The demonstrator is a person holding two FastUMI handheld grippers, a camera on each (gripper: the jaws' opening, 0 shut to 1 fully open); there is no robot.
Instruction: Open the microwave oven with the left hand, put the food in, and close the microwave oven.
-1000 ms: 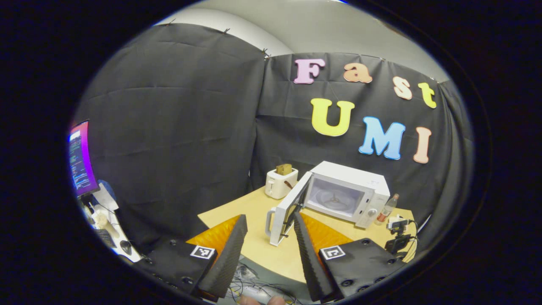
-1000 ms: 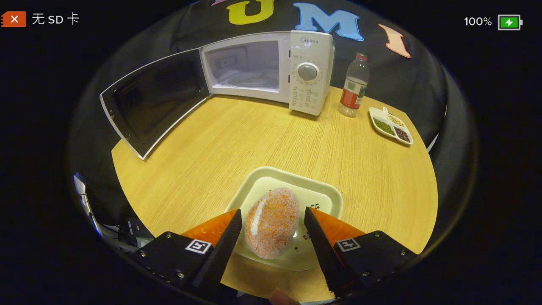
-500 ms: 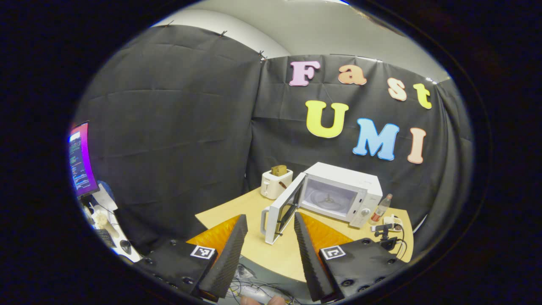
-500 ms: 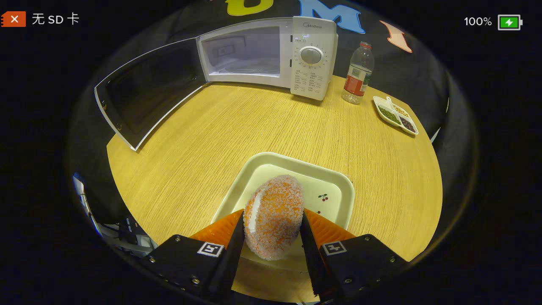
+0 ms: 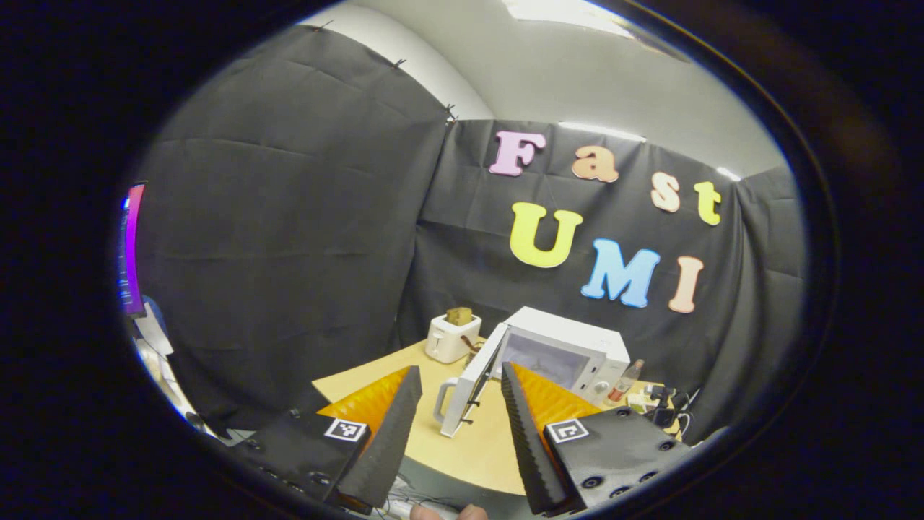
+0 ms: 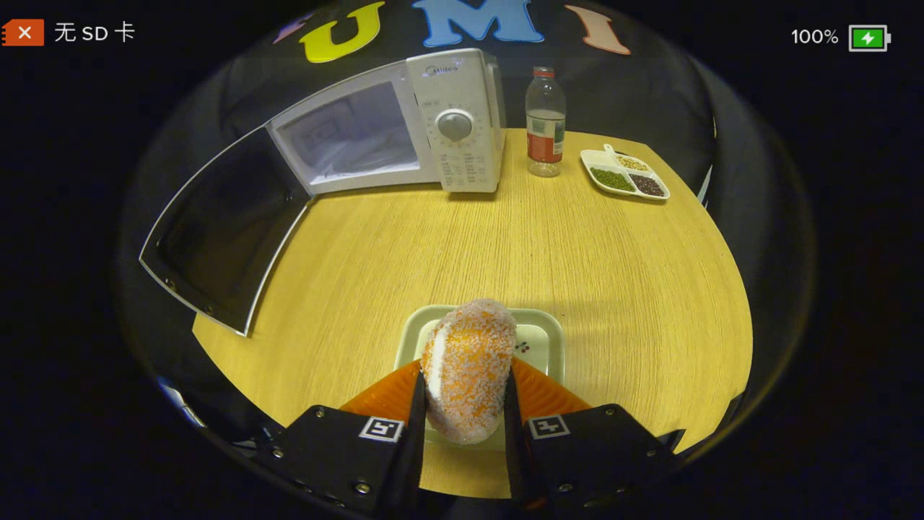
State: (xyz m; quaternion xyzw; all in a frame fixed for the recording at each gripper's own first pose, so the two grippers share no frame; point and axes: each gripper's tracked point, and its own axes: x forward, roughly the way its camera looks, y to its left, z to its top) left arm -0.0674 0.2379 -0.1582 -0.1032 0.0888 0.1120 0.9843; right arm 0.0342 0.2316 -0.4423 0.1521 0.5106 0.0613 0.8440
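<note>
Left gripper [image 5: 455, 426] fingers spread, holding nothing, back off the table [image 6: 577, 274]. Microwave door [image 6: 216, 231] already swung open, so we're on the carry step. Right gripper [image 6: 462, 404] clamps the food [image 6: 468, 368] from both sides, over its tray [image 6: 538, 328]. Next we need to take it forward-left into the microwave [image 6: 404, 123] cavity.
</note>
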